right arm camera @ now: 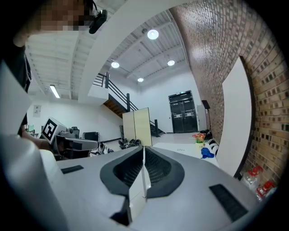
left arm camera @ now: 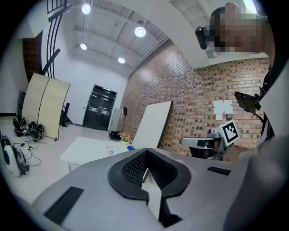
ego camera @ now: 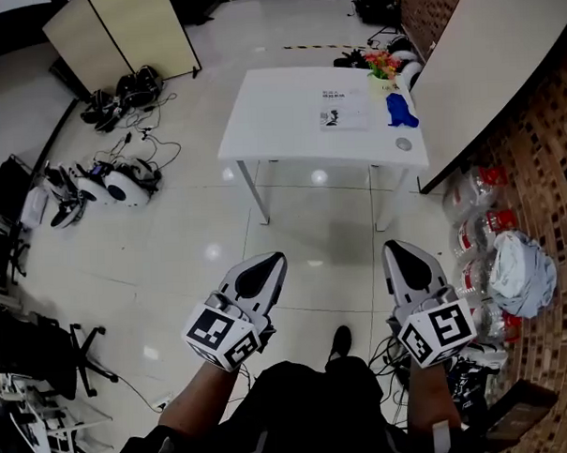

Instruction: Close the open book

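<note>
head view / left tool (ego camera: pixel 265 269): low left, jaws pressed together, nothing in them, marker cube toward the camera
head view / right tool (ego camera: pixel 403 256): low right, jaws together too, empty, level with the left tool
head view / open book (ego camera: pixel 344 108): lies flat and open on the right half of the white desk (ego camera: pixel 278 108), well apart from both tools
head view / desk extras: blue thing (ego camera: pixel 400 111) just right of the book, flowers (ego camera: pixel 381 64) at the far right corner, small round item (ego camera: pixel 404 143) near the front right corner
head view / floor: glossy tile, folding screen (ego camera: pixel 125 31) top left, pile of gear and cables (ego camera: pixel 112 177) at left, bagged bottles (ego camera: pixel 499 258) along the brick wall at right
left gripper view / left tool (left arm camera: pixel 145 152): jaws shut against each other, nothing between, pointing toward the desk
left gripper view / desk (left arm camera: pixel 83 151): beyond the jaw tips, open book (left arm camera: pixel 110 152) only a small pale patch with dark print, flowers (left arm camera: pixel 124 136) at the far end
left gripper view / background: white board (left arm camera: pixel 153 124) leaning on the brick wall, right tool (left arm camera: pixel 230 131) seen by its marker cube at right
right gripper view / right tool (right arm camera: pixel 143 151): jaws pressed together, holding nothing
right gripper view / desk (right arm camera: pixel 174 147): ahead and right of the jaws, blue thing (right arm camera: pixel 207 152) and flowers (right arm camera: pixel 198 135) on it, book too small to make out
right gripper view / background: folding screen (right arm camera: pixel 141 126) behind the jaws, left tool (right arm camera: pixel 48 129) marker cube at left
</note>
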The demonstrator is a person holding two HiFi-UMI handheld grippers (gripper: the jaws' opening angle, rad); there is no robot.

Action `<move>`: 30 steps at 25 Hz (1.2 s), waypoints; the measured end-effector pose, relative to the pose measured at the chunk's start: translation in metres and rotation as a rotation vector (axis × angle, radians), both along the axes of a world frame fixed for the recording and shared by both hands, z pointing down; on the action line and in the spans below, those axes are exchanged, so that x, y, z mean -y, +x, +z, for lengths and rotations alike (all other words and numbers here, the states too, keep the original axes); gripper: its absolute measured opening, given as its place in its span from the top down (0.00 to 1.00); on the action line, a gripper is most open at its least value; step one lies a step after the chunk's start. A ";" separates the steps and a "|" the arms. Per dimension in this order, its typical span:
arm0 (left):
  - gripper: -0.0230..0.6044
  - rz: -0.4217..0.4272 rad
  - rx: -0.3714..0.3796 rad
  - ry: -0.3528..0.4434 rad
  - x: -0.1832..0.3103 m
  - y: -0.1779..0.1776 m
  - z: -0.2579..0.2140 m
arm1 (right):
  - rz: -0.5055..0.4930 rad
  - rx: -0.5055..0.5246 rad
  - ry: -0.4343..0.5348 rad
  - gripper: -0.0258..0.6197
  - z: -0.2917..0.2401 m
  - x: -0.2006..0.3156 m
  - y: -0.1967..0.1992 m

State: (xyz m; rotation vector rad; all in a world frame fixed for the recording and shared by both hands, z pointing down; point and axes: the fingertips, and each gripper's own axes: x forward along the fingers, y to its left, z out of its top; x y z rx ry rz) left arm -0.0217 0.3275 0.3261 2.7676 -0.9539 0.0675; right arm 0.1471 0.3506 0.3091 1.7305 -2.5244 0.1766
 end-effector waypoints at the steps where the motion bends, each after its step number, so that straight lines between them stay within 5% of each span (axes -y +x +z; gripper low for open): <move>1: 0.97 -0.001 -0.004 0.011 -0.014 -0.012 -0.001 | 0.004 -0.010 0.005 0.95 -0.001 -0.016 -0.013; 12: 0.97 0.035 -0.041 0.004 -0.145 -0.126 0.003 | 0.056 -0.007 -0.015 0.95 -0.008 -0.152 -0.133; 19: 0.97 0.044 -0.031 0.063 -0.214 -0.110 -0.019 | 0.061 0.004 0.021 0.95 -0.022 -0.219 -0.124; 30: 0.97 -0.025 0.004 0.043 -0.313 -0.056 -0.020 | 0.017 -0.002 -0.009 0.95 -0.009 -0.311 -0.061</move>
